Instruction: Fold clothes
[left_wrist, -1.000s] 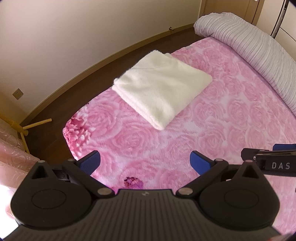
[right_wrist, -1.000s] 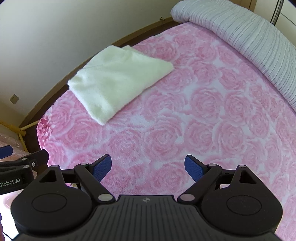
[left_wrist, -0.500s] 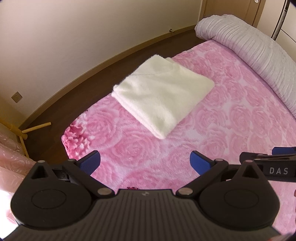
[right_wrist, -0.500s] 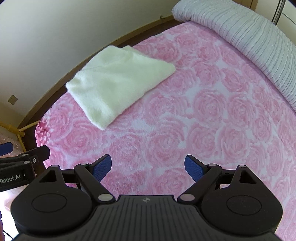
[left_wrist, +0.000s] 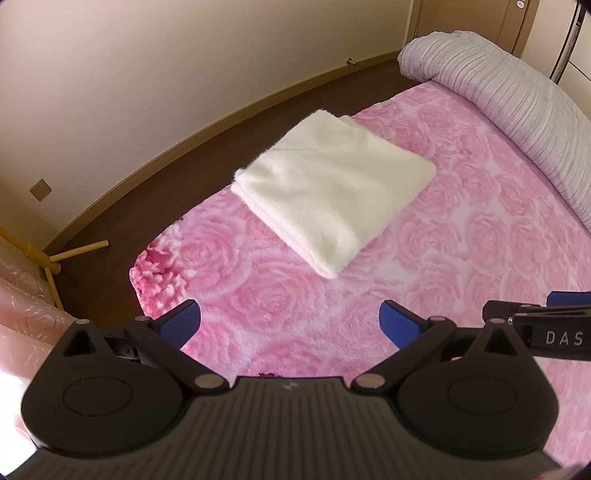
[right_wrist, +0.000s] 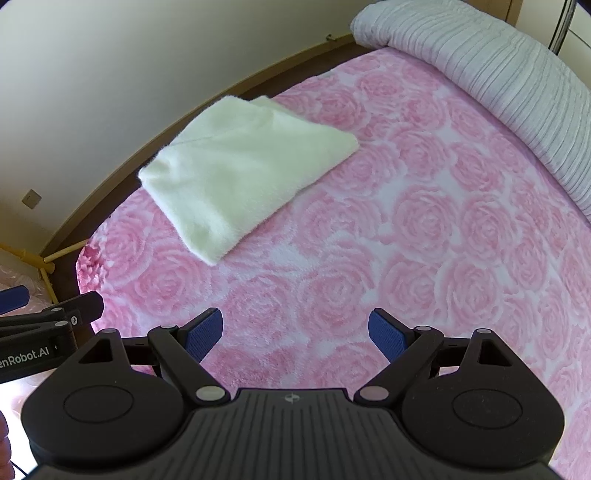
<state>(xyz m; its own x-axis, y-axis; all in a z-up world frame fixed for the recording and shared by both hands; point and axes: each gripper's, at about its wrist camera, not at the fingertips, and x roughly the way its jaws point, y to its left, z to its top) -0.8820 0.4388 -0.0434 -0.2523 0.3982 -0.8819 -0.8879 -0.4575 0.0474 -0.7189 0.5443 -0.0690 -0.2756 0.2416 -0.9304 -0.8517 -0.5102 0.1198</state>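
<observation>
The left tool (left_wrist: 290, 325) points down at a steep slant. Its two blue fingers (left_wrist: 181, 325) are spread wide apart, and nothing is between them. The right tool (right_wrist: 295, 334) points down the same way. Its blue fingers (right_wrist: 388, 336) are also spread wide, with nothing in the gap. The two tools sit side by side, close together but not touching. Each one shows at the edge of the other's view.

Cream wall (left_wrist: 155, 92), dark wood floor (left_wrist: 122, 236), pink rose-patterned bed (right_wrist: 424, 240), daylight.
</observation>
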